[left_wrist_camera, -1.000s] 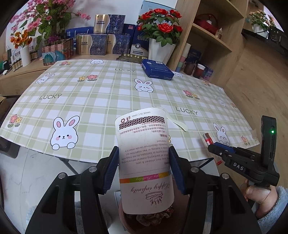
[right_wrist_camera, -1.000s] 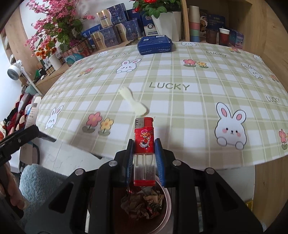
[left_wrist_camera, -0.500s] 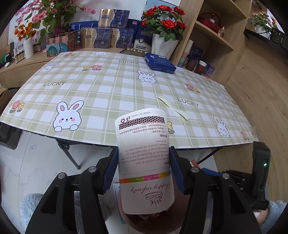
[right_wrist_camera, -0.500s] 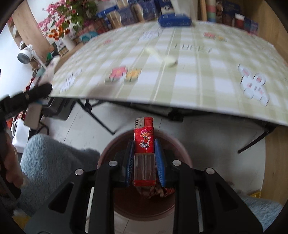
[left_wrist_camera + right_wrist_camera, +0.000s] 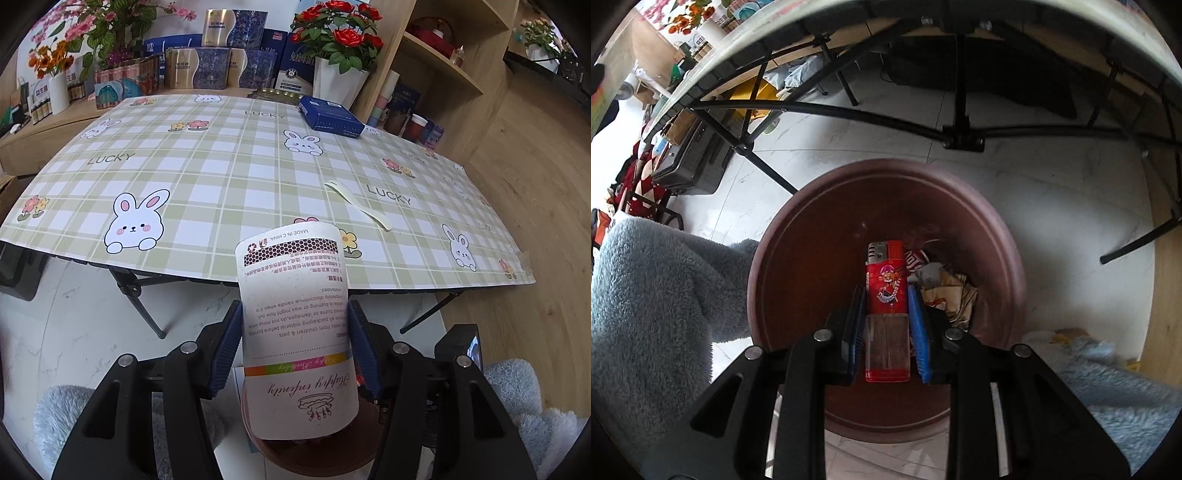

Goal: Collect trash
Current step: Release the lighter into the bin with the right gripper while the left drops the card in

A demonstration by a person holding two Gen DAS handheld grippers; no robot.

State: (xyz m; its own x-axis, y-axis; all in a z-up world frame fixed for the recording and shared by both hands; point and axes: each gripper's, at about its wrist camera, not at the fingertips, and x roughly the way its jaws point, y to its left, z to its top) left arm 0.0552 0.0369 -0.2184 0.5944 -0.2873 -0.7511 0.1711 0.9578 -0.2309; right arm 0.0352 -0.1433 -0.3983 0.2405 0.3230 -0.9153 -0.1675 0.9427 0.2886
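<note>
Left gripper clamps a white printed candle pack above the brown bin, barely shifted from a second ago. Right gripper, jaws narrow on a red lighter, has dropped from table height to over the bin's mouth, where crumpled wrappers lie; release looks imminent. On the far checked tablecloth a pale plastic fork remains, a blue box beyond it. White marble floor; wooden shelves at right.

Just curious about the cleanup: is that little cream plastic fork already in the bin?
No: the fork lies on the checked tablecloth, beside the word LUCKY, not in the brown bin.
</note>
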